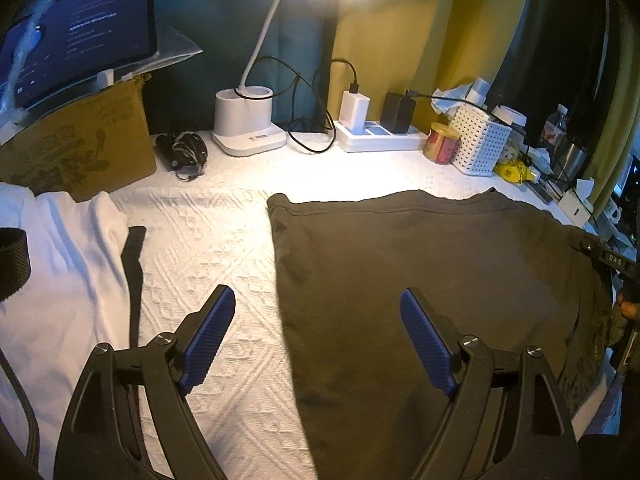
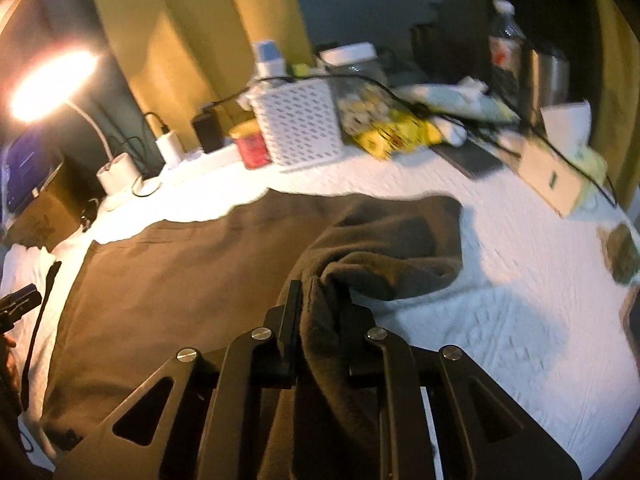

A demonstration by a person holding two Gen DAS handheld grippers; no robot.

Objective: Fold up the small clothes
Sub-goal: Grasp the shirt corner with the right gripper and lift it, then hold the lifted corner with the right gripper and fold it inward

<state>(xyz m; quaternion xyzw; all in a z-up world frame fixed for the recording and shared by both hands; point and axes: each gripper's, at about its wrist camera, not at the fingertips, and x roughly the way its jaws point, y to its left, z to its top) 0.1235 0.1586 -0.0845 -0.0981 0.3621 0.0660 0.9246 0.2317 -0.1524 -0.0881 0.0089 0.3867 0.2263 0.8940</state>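
A dark olive-brown garment (image 1: 440,260) lies spread flat on the white textured table cover (image 1: 200,220). My left gripper (image 1: 316,296) hovers open over the garment's left edge; its blue pads (image 1: 212,332) stand wide apart with nothing between them. In the right wrist view, my right gripper (image 2: 318,292) is shut on a bunched fold of the same garment (image 2: 180,280) at its right side. The pinched cloth is lifted off the table and drapes down between the fingers. A white garment (image 1: 60,260) lies at the far left with a black strap (image 1: 134,264) beside it.
Along the back stand a white lamp base (image 1: 248,124), a power strip with chargers (image 1: 380,136), a red tin (image 1: 442,144) and a white perforated basket (image 1: 480,140). A cardboard box (image 1: 80,152) carrying a tablet (image 1: 80,40) sits back left. Bottles and clutter (image 2: 508,48) crowd the right.
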